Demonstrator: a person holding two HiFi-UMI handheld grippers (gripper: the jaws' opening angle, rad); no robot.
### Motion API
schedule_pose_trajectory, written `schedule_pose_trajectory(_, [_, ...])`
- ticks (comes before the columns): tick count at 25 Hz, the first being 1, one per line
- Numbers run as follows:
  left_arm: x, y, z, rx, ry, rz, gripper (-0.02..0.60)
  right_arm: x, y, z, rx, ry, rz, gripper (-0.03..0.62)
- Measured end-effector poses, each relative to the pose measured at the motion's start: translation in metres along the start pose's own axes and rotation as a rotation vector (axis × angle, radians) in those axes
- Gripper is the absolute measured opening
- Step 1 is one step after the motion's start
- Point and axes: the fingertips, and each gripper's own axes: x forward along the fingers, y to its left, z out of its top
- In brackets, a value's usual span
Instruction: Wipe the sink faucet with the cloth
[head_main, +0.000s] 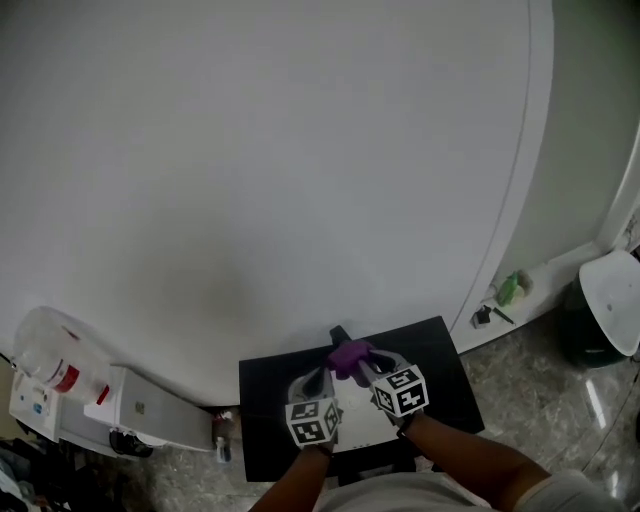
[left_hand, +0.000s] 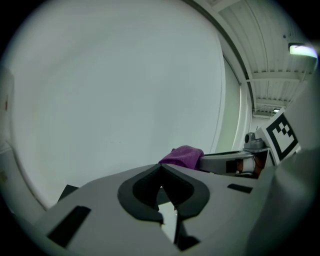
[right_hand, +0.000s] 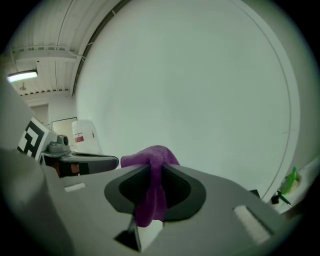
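Blank white wall (head_main: 250, 150) fills 12 o'clock; we see no faucet, so its bearing is unknown. Right tool (right_hand: 150, 189) pinches the purple cloth (head_main: 350, 355). Left tool (left_hand: 161, 186) closed, empty, at cloth's 7.

place: utility-type room, uncertain | cues: marbled floor (head_main: 540, 385); lidded bin (head_main: 605, 305); white jug (head_main: 48, 352); green bottle (head_main: 510, 289)

head: overhead, facing down | gripper views: close along jaws | shared: purple cloth (head_main: 350, 356)
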Motion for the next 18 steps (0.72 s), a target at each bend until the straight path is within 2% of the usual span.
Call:
schedule_pose_trajectory(6, [0.0,-0.008,0.014,-0.009,-0.021,0.01,0.005,-0.001,-0.001,0.0,0.007,0.013,0.009,0.069])
schedule_pose_trajectory(18, [0.006,-0.01,0.011,-0.026,-0.014,0.02,0.005,0.0,-0.002,-0.007,0.002,0.027,0.027,0.067])
